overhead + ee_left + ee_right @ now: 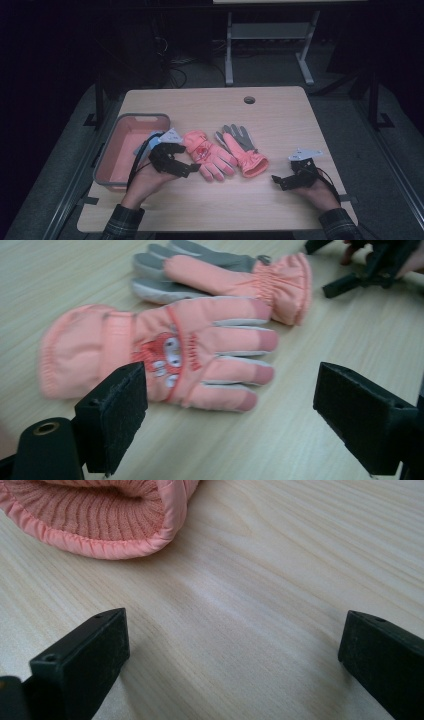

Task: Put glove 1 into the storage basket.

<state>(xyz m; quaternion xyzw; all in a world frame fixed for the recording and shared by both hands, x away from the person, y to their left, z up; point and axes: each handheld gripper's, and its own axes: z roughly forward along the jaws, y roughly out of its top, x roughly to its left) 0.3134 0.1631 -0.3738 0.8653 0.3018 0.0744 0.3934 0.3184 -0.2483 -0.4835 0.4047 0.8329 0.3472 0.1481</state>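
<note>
Two pink winter gloves lie side by side at the middle of the wooden table. The left glove shows a cartoon patch, its fingers toward the person. The right glove lies palm up with a grey palm, its knit cuff nearest the person. My left gripper is open just left of the patched glove, jaws wide apart, nothing between them. My right gripper rests open on bare wood, right of the second glove's cuff.
A pink bin with a grey rim sits at the table's left edge, behind my left hand. A round cable hole lies near the far edge. Beyond the table stand a white desk frame and cables on the dark floor.
</note>
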